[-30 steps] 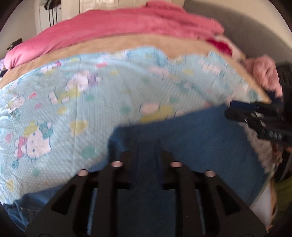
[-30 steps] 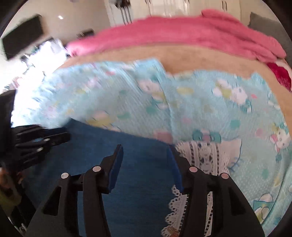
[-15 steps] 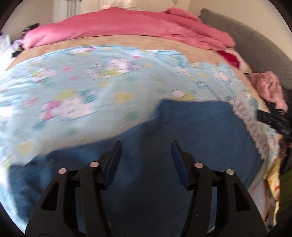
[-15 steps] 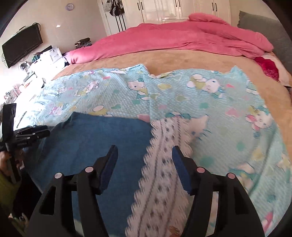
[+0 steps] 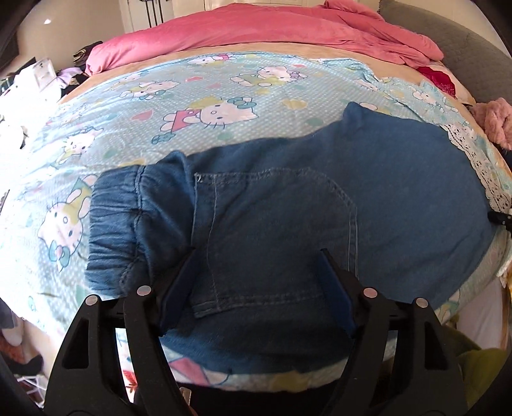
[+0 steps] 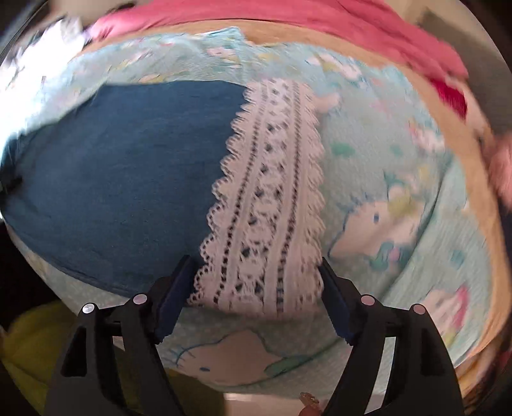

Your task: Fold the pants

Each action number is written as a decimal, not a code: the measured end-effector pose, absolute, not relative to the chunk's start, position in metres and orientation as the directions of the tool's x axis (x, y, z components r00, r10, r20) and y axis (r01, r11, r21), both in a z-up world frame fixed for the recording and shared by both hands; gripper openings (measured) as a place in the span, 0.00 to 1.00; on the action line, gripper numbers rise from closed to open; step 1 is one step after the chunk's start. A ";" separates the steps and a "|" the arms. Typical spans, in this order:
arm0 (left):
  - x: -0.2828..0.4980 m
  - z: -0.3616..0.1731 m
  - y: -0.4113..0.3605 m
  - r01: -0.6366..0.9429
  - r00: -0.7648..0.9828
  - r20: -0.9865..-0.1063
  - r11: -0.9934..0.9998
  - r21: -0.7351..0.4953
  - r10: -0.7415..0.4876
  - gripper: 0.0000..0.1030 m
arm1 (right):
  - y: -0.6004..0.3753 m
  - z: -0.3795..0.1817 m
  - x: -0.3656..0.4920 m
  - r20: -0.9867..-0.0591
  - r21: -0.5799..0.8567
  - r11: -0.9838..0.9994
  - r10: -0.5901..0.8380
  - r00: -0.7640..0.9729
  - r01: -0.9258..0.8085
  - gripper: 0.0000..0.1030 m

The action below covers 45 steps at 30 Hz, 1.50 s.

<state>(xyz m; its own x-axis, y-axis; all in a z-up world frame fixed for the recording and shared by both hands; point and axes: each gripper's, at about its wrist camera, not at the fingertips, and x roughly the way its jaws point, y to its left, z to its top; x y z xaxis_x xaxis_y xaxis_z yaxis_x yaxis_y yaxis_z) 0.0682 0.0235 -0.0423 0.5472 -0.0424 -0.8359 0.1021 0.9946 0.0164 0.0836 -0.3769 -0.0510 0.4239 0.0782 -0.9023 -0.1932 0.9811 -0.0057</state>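
Observation:
Blue denim pants (image 5: 400,192) lie flat across the near edge of the bed. Their gathered elastic waistband (image 5: 115,224) is at the left and a stitched pocket (image 5: 272,224) in the middle. My left gripper (image 5: 257,259) hovers over the pocket; its jaws are opening and nothing is pinched between them. In the blurred right wrist view, the same pants (image 6: 128,160) end in a white lace cuff (image 6: 265,192). My right gripper (image 6: 256,260) straddles that cuff from above, jaws opening, pads off the cloth.
A light blue cartoon-cat sheet (image 5: 208,105) covers the bed, with a pink duvet (image 5: 256,28) bunched at the far side. A grey padded headboard (image 5: 473,48) and a pink fluffy item (image 5: 496,118) sit far right. Clutter (image 5: 32,73) lies beyond the left edge.
The left gripper was shut on denim; it has let go, opened, and swung left to the waistband and pocket. The right gripper has widened and shifted right onto the lace cuff.

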 end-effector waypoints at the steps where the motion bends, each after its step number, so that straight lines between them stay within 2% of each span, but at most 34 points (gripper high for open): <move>1: 0.067 -0.042 0.025 0.105 0.551 -0.833 0.994 0.011 -0.050 0.66 | -0.381 -0.051 0.081 -0.899 0.015 0.982 0.095 0.427 -0.186 0.73; 9: 0.057 -0.029 0.027 0.101 0.577 -0.814 0.995 -0.009 -0.066 0.66 | -0.371 -0.032 0.078 -0.878 0.004 0.976 0.108 0.466 -0.218 0.73; 15: 0.052 0.004 0.026 0.096 0.635 -0.769 0.995 -0.018 -0.075 0.74 | -0.357 0.009 0.075 -0.792 0.014 0.966 0.168 0.587 -0.257 0.73; 20: 0.060 0.014 0.016 0.109 0.629 -0.767 0.991 -0.074 -0.127 0.81 | -0.338 0.018 0.076 -0.758 0.053 0.952 0.235 0.608 -0.302 0.73; 26: 0.076 0.011 -0.018 0.172 0.601 -0.778 0.980 -0.097 -0.183 0.87 | -0.305 0.009 0.082 -0.765 0.086 0.926 0.298 0.571 -0.368 0.74; 31: 0.083 -0.012 -0.053 0.242 0.542 -0.814 0.967 -0.085 -0.207 0.87 | -0.294 -0.006 0.086 -0.792 0.095 0.919 0.302 0.530 -0.382 0.75; 35: 0.077 -0.046 -0.068 0.265 0.478 -0.867 0.964 -0.009 -0.140 0.88 | -0.300 -0.028 0.084 -0.848 0.082 0.933 0.250 0.468 -0.350 0.75; 38: 0.066 -0.056 -0.073 0.280 0.497 -0.861 0.959 0.047 -0.103 0.91 | -0.307 -0.046 0.081 -0.873 0.094 0.940 0.236 0.427 -0.327 0.76; 41: 0.062 -0.057 -0.070 0.282 0.501 -0.857 0.959 0.031 -0.119 0.91 | -0.303 -0.047 0.075 -0.870 0.084 0.938 0.233 0.435 -0.336 0.82; 45: 0.061 -0.052 -0.065 0.274 0.497 -0.857 0.962 0.006 -0.136 0.91 | -0.303 -0.041 0.076 -0.863 0.092 0.938 0.242 0.444 -0.333 0.82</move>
<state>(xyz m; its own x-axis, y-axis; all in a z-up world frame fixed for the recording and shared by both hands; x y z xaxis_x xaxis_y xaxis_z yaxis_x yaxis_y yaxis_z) 0.0607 -0.0648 -0.0524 0.4972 -0.1362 -0.8569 0.2737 0.9618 0.0060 0.0764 -0.3029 -0.0408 0.4438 0.2422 -0.8628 -0.3334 0.9383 0.0920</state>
